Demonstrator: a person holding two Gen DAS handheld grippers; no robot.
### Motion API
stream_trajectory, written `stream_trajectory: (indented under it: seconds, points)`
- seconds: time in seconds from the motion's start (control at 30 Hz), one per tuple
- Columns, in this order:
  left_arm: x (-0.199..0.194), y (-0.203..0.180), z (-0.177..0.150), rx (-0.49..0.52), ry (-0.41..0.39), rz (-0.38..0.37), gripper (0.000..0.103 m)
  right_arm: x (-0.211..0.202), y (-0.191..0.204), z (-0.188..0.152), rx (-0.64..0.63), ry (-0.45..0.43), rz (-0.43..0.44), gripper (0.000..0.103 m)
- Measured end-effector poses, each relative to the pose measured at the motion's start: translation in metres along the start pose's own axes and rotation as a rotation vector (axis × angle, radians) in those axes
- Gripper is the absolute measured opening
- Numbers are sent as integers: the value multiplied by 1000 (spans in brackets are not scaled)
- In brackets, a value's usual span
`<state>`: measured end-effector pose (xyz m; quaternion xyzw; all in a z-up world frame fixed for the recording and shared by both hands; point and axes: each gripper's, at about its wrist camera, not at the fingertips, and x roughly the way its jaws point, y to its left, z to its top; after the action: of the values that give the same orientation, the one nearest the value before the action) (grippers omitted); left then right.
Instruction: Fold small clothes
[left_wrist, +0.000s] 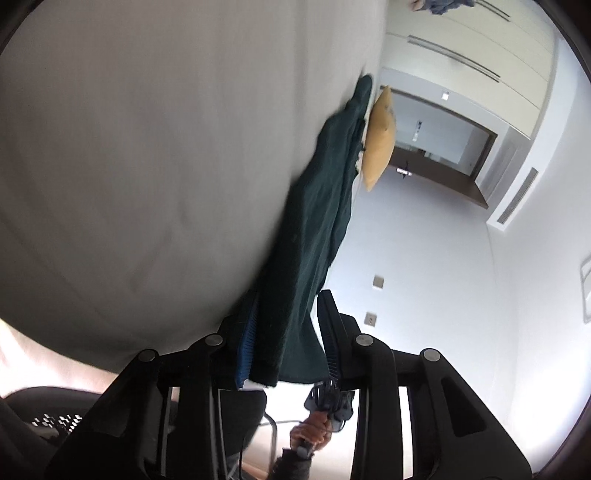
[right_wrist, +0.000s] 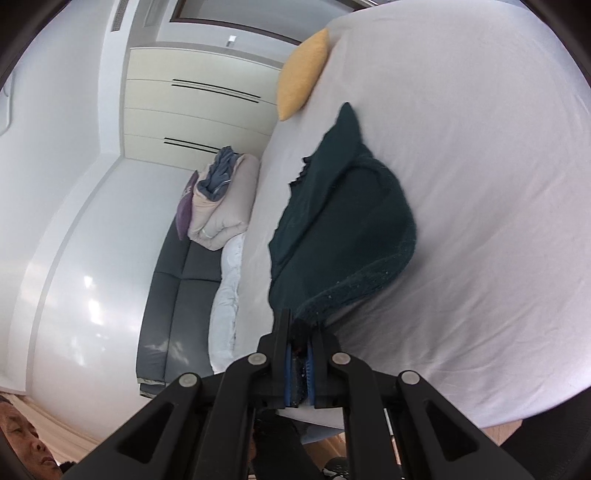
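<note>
Garment hem (right_wrist: 354, 288) (claw-pinched corner hidden)

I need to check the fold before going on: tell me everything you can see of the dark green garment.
The dark green garment looks like a soft knit with a thicker ribbed hem. It lies stretched along the pale bed sheet, partly doubled over itself, its far end near a yellow cushion. The right gripper has its jaws shut on one near corner; the left gripper has the other near edge between its jaws.
</note>
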<state>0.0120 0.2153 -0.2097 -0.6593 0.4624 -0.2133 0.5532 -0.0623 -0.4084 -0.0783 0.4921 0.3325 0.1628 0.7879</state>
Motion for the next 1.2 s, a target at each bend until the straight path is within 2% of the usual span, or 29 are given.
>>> stream_trajectory:
  seconds: [0.03, 0.13, 0.23, 0.37, 0.4, 0.47, 0.63, 0.77, 0.97, 1.1, 1.2]
  points:
    - [1, -2, 2, 6, 3, 1, 24, 0, -3, -1, 4, 1, -7, 8]
    - [15, -12, 3, 43, 46, 30, 20, 0, -11, -5, 16, 4, -16, 8]
    - [34, -19, -4, 75, 114, 16, 20, 0, -16, -8, 23, 7, -24, 8]
    - [48, -27, -9, 122, 132, 54, 20, 0, -20, -9, 21, 11, -36, 8]
    - [49, -28, -7, 127, 126, 75, 20, 0, -19, -9, 20, 11, -39, 8]
    - [47, -25, -2, 134, 110, 108, 7, 1, -20, -10, 18, 12, -45, 8]
    - [34, -33, 0, 197, 39, 174, 4, 4, -21, -13, 12, 16, -72, 8]
    - [32, -56, -5, 293, -12, 201, 4, 2, -19, -15, -4, 15, -86, 8]
    - [29, -89, -6, 363, -54, 191, 4, 1, -11, -16, -19, -6, -71, 7]
    - [38, -109, -1, 376, -64, 162, 4, 4, -6, -13, -28, -5, -61, 7]
    - [30, -120, 9, 384, -73, 143, 4, 8, -2, -7, -30, -9, -55, 7]
